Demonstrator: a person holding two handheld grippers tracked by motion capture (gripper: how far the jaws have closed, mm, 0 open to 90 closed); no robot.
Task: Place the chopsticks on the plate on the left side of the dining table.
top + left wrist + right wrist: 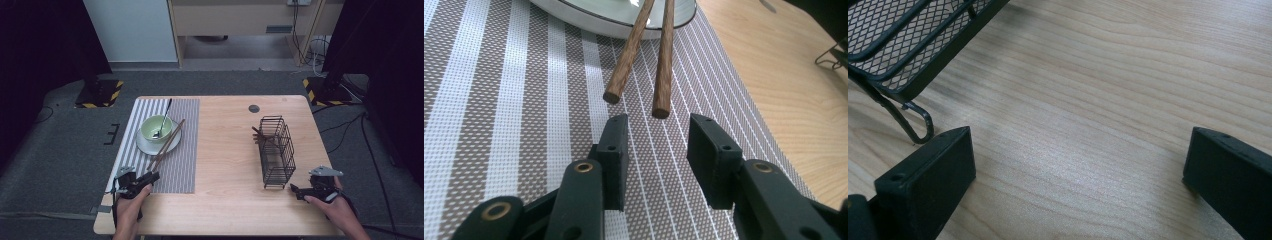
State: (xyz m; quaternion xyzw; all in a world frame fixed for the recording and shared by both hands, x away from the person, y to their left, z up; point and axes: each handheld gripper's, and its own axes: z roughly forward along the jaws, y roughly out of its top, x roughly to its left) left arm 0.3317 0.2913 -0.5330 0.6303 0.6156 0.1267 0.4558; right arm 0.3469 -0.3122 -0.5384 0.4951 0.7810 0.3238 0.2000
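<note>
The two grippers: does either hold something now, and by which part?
Nothing is held. The left gripper is open just short of the chopsticks; the right gripper is open over the table.

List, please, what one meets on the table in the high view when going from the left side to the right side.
left gripper → striped placemat → bowl on its saucer, with a spoon in the bowl and chopsticks leaning on its rim → bare wooden table → black wire basket → right gripper
</note>
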